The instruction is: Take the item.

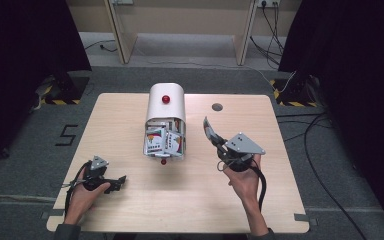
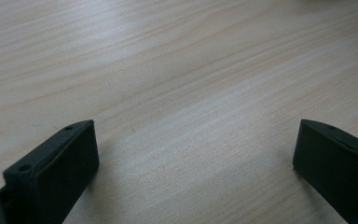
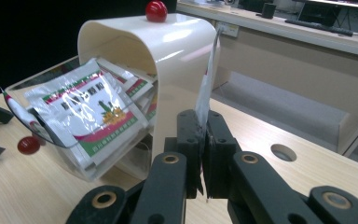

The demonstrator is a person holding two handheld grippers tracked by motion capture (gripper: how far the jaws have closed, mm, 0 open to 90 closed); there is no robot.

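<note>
A cream, round-topped box (image 1: 165, 107) with a red knob (image 1: 165, 99) stands at the middle back of the table. Its clear front flap hangs open, showing several printed sachets (image 1: 164, 140) stacked inside. My right gripper (image 1: 221, 148) is to the right of the box and is shut on one sachet (image 1: 208, 129), which sticks up edge-on from the jaws. In the right gripper view the held sachet (image 3: 208, 79) rises from my right gripper (image 3: 204, 122) next to the box (image 3: 168, 42). My left gripper (image 1: 122, 180) lies at the table's front left, and its jaws (image 2: 196, 123) are open over bare wood.
The wooden table (image 1: 130, 115) has a round hole (image 1: 217, 106) behind my right gripper. A second red knob (image 3: 29, 144) sits on the flap's lower edge. Cables and dark curtains lie beyond the table.
</note>
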